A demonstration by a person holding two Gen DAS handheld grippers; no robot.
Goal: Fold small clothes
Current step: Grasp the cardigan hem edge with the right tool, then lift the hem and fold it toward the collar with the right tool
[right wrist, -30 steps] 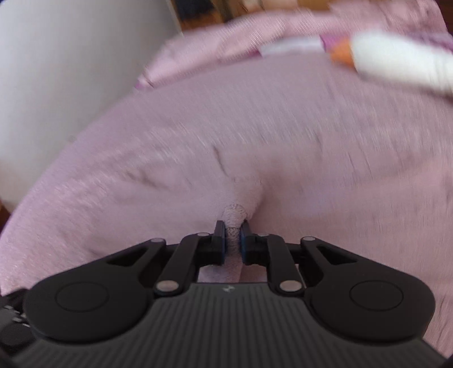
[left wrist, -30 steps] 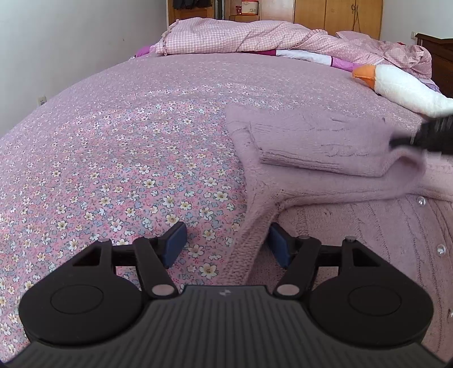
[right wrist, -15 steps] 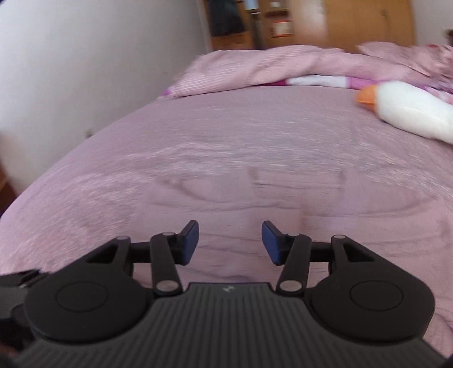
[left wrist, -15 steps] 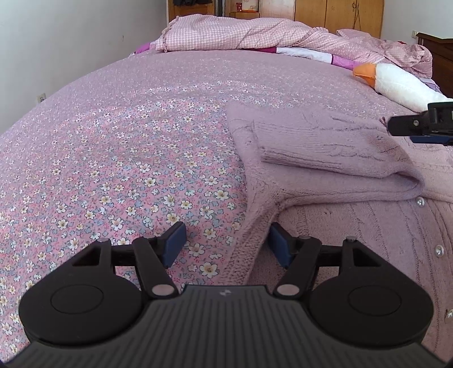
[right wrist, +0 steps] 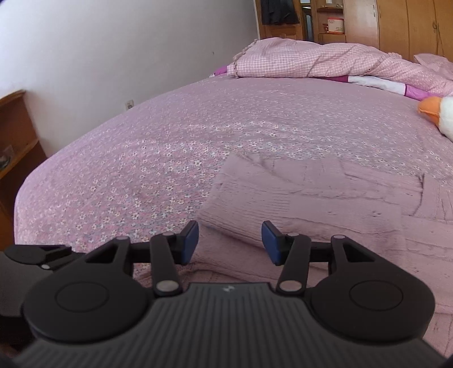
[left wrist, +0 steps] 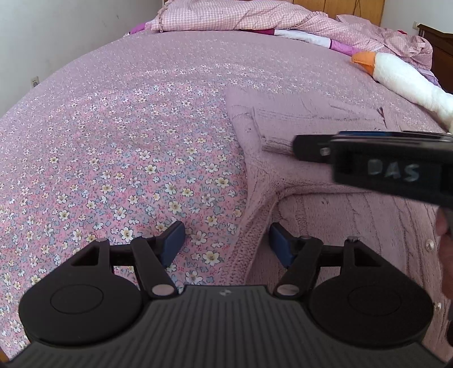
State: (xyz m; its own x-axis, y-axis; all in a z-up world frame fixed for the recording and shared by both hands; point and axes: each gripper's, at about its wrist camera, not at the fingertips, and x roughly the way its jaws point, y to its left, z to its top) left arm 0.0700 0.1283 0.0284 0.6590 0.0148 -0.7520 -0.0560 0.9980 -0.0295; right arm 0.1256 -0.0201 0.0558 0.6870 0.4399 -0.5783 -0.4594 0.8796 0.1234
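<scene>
A lilac cable-knit cardigan with small pearl buttons (left wrist: 334, 215) lies flat on a bed covered by a pink floral-print bedspread (left wrist: 127, 158), one sleeve (right wrist: 297, 203) folded across the garment's upper part. The left gripper (left wrist: 226, 240) hovers low over the cardigan's left edge with its blue-padded fingers spread wide and nothing between them; that knitted edge runs up through the gap, the left pad over the bedspread and the right pad over the knit. The right gripper (right wrist: 230, 240), likewise parted and empty-handed, sits just short of the folded sleeve's cuff end, its pads either side of the cuff without touching it. In the left wrist view the right gripper's black body reaches across the cardigan from the right, blurred, with part of a hand (left wrist: 444, 254) at the frame's edge below it. Beyond the cardigan, at the head of the bed, a pink checked quilt (right wrist: 311, 61) lies bunched up, and a white plush goose with an orange beak (left wrist: 396, 76) rests to the cardigan's far right. Wooden wardrobes (right wrist: 368, 22) stand behind the quilt.
</scene>
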